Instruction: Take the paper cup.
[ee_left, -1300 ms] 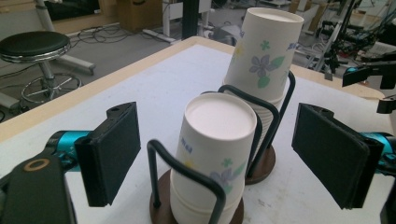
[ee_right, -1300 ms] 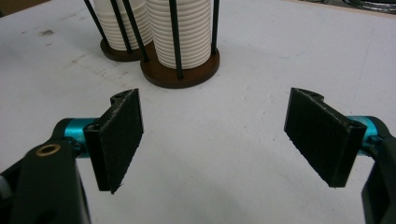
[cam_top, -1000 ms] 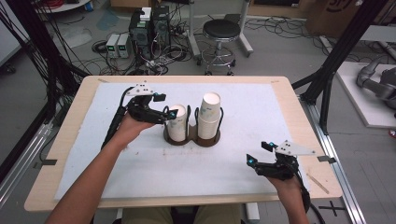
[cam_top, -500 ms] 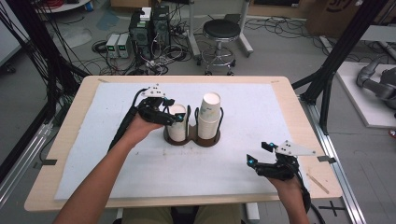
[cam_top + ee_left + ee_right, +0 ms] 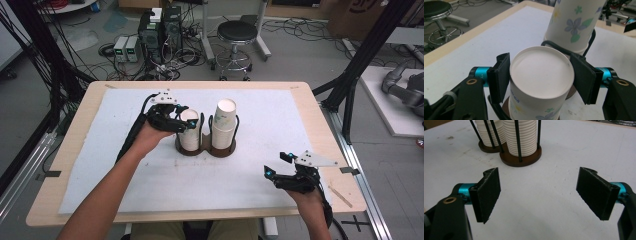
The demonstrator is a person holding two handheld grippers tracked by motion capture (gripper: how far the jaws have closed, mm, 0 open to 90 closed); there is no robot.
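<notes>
Paper cup [image 5: 541, 77] sits between my left tool's [image 5: 541, 80] jaws, which bracket it to lift it from its rack [image 5: 205, 148]. My right tool [image 5: 544, 192] waits wide open and empty near the desk's [image 5: 300, 100] front right corner.

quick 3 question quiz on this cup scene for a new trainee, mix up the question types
1. True or false: the right gripper has its jaws closed on a cup.
2. Multiple choice: in the left gripper view, the left gripper has its jaws
A) on either side of the top cup of the shorter cup stack
B) flat on the white mat
C) on either side of the taller cup stack
3. Fill in: both cup stacks stand in a wire holder with a ____ base.

Key
1. False: its jaws stand wide apart over bare mat, with nothing between them.
2. A
3. Brown
</notes>
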